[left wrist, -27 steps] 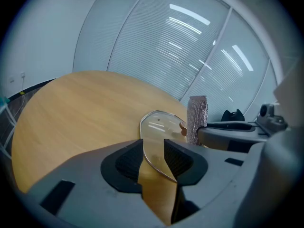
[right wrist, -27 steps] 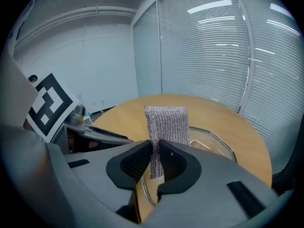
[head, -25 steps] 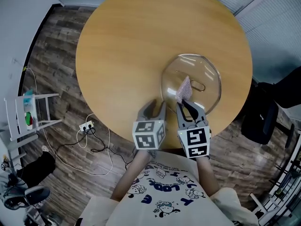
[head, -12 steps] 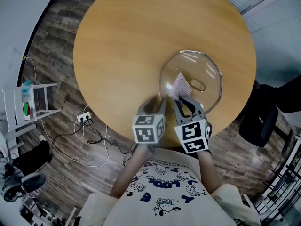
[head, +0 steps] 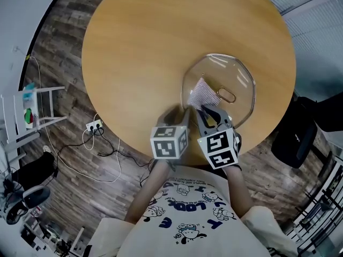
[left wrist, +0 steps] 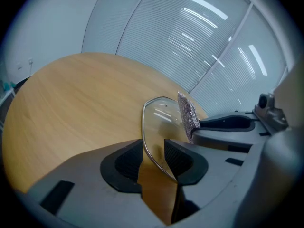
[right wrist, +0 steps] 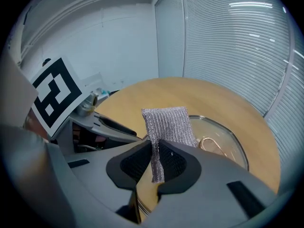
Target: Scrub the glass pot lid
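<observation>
- The glass pot lid [head: 225, 84] lies on the tabletop [head: 139, 52], near right.
- The scrub pad [head: 203, 94], in the right tool [head: 210, 111], rests on the lid's left part.
- The left tool [head: 177, 116] sits just left, around the lid's rim.

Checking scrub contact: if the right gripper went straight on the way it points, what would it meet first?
Probably the glass pot lid. The scouring cloth clamped in the right gripper leads and would press onto the glass near the lid's handle, though depth is unclear.
</observation>
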### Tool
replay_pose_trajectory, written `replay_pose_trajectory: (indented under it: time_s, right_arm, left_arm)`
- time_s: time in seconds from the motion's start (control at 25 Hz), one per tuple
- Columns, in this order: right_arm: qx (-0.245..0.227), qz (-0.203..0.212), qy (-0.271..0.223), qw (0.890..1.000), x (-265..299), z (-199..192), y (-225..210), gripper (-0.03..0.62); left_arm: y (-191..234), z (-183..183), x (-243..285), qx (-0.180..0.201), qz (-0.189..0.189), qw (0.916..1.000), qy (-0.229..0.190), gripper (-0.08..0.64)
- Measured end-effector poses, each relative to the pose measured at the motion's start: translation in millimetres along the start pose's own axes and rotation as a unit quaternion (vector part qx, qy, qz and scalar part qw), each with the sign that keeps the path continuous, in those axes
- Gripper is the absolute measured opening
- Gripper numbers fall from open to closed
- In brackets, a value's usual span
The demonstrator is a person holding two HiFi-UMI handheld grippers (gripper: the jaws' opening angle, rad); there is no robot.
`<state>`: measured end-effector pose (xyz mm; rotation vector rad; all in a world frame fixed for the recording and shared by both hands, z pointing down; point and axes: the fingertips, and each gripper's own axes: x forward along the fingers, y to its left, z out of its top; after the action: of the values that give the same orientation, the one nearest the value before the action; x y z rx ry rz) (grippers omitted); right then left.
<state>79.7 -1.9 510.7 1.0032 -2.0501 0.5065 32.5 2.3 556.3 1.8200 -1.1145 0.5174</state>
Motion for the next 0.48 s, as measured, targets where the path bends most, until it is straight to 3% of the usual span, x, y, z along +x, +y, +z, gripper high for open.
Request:
replay_pose_trajectory:
  time_s: [0.48]
  right_arm:
    - [0.009, 0.031, 0.02, 0.999, 12.5, -7.1, 3.2, 0.067]
  left_arm:
    - [2.7, -6.2, 6.8, -0.021, 0.003, 0.9997, 0.013, 0.127]
